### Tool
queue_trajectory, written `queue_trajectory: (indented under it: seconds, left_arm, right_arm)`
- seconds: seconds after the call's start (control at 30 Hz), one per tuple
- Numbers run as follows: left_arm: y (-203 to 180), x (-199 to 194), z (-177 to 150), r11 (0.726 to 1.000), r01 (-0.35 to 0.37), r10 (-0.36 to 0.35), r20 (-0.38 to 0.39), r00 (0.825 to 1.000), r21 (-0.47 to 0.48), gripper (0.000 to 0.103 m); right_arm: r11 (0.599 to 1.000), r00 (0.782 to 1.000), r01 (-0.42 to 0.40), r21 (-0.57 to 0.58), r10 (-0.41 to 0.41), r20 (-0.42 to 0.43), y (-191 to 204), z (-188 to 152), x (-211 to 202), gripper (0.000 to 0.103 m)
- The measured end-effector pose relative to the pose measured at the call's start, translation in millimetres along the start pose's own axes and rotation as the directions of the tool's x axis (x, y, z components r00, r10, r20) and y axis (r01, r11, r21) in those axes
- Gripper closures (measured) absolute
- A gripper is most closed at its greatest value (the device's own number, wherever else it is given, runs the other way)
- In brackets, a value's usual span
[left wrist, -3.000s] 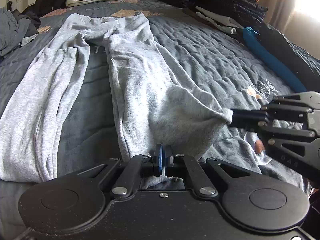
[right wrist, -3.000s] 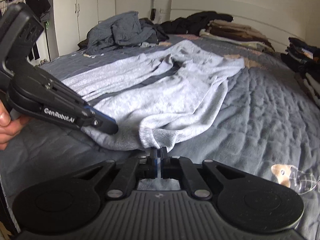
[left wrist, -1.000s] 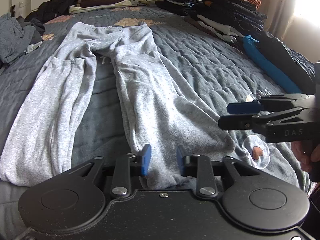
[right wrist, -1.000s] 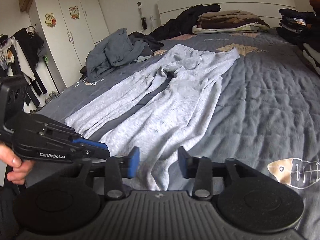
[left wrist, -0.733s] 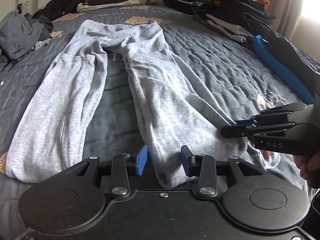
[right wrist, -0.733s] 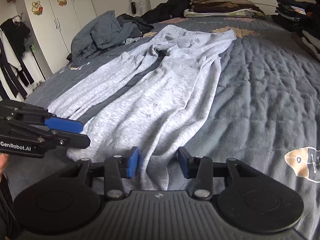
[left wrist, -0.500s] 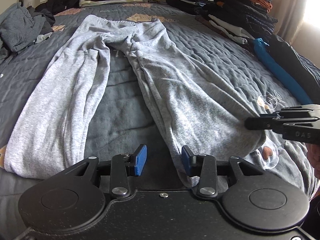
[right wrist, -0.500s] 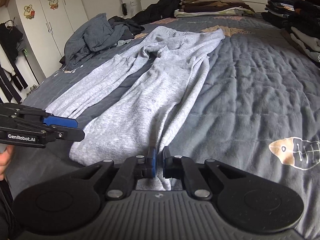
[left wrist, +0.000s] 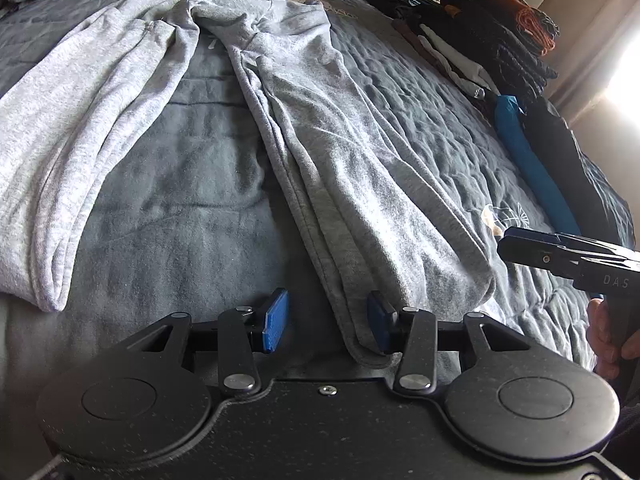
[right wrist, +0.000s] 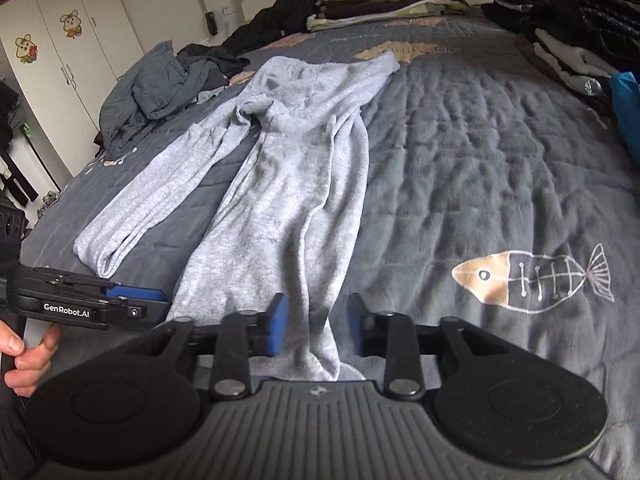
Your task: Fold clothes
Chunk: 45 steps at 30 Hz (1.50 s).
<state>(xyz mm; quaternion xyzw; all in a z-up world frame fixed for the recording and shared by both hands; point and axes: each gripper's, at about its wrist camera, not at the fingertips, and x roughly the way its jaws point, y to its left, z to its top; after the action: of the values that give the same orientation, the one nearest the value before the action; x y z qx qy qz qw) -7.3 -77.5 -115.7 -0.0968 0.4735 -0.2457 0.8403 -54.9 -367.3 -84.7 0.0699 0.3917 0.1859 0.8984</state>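
Left wrist view: grey sweatpants (left wrist: 328, 152) lie spread flat on the bed (left wrist: 420, 92), waistband far, 2 legs running toward the camera.
Sweatpants' legs: apart, with a strip of dark quilt (left wrist: 192, 200) between them.
Left hand-held gripper (left wrist: 328, 322): jaws part-wide and opening; the inner hem corner of the sweatpants' nearer leg lies between the blue pads (left wrist: 276, 320), against the right one, unpinched.
Right hand-held gripper (right wrist: 316, 328): jaws part-wide and opening, straddling a raised fold at that same leg's cuff; pads not pressing it.
Hands: 1 hand (right wrist: 28, 356) grips each handle.
Beyond the sweatpants' waistband: folded clothes stack (right wrist: 384, 0) by the headboard.
Right of the sweatpants: fish print (right wrist: 532, 276) on the quilt, dark folded piles (left wrist: 500, 32) along the bed edge.
Left of the sweatpants: crumpled grey garment heap (right wrist: 156, 88).
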Motion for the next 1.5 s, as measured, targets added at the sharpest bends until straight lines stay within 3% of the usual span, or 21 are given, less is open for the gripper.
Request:
queue_trajectory:
  seconds: [0.13,0.23,0.33,0.57,0.7,0.8,0.87,1.0,1.1,1.2,1.3,1.4,1.5]
  left_arm:
    - [0.0,-1.5,1.2,0.999,0.025,-0.025,-0.008,1.000,-0.025,0.059]
    - [1.3,-5.9,3.7,0.998,0.044,-0.044,-0.009,0.999,-0.043,0.058]
    - [4.0,-10.0,4.0,0.994,0.087,-0.087,-0.001,0.996,-0.072,0.042]
    - [-4.5,2.5,-3.5,0.995,0.081,-0.083,-0.031,0.996,-0.055,0.041]
    - [-9.6,8.9,-6.1,0.996,0.076,-0.076,-0.019,0.997,-0.046,0.042]
    - [-6.8,10.3,-6.6,0.993,0.091,-0.092,-0.005,0.996,-0.073,0.048]
    - [-5.6,9.9,-6.6,0.990,0.107,-0.107,0.008,0.994,-0.087,0.067]
    - [-10.3,6.8,-7.6,0.991,0.110,-0.107,0.045,0.993,-0.072,0.079]
    - [-13.3,8.1,-7.9,0.992,0.098,-0.095,0.043,0.995,-0.074,0.079]
    - [-12.1,15.4,-10.1,0.993,0.082,-0.080,0.026,0.996,-0.085,0.075]
    - [-10.8,17.4,-12.6,0.990,0.090,-0.086,0.040,0.995,-0.105,0.076]
    - [-14.4,13.9,-15.7,0.991,0.093,-0.088,0.062,0.994,-0.097,0.085]
    - [-16.6,9.8,-17.7,0.990,0.098,-0.091,0.074,0.993,-0.104,0.091]
  right_arm:
    - [1.000,1.000,-0.021,0.015,0.021,-0.003,-4.2,-0.3,2.3,0.038]
    - [1.000,0.999,-0.022,0.004,0.023,-0.038,-2.4,-4.1,14.8,0.035]
    - [1.000,0.998,-0.031,0.005,0.031,-0.061,0.2,-7.9,23.7,0.034]
    - [0.999,0.995,-0.044,0.004,0.045,-0.084,3.5,-14.4,35.7,0.031]
    - [0.997,0.992,-0.060,0.044,0.064,-0.108,-1.7,-14.1,43.3,0.024]
    - [0.995,0.989,-0.077,0.068,0.085,-0.117,-6.4,-13.7,47.0,0.022]
    - [0.994,0.990,-0.079,0.078,0.088,-0.110,-7.7,-14.5,46.5,0.022]
    - [0.994,0.992,-0.070,0.086,0.078,-0.098,-6.8,-15.2,44.7,0.022]
    - [0.992,0.993,-0.065,0.110,0.076,-0.092,-8.1,-14.7,43.0,0.028]
    - [0.981,0.992,-0.083,0.173,0.099,-0.082,-15.2,-14.4,41.2,0.042]
    - [0.977,0.993,-0.079,0.197,0.095,-0.073,-16.8,-16.4,41.8,0.050]
    - [0.978,0.993,-0.085,0.192,0.100,-0.069,-11.3,-17.8,41.9,0.082]
    - [0.982,0.994,-0.076,0.173,0.088,-0.063,-3.5,-18.8,40.1,0.090]
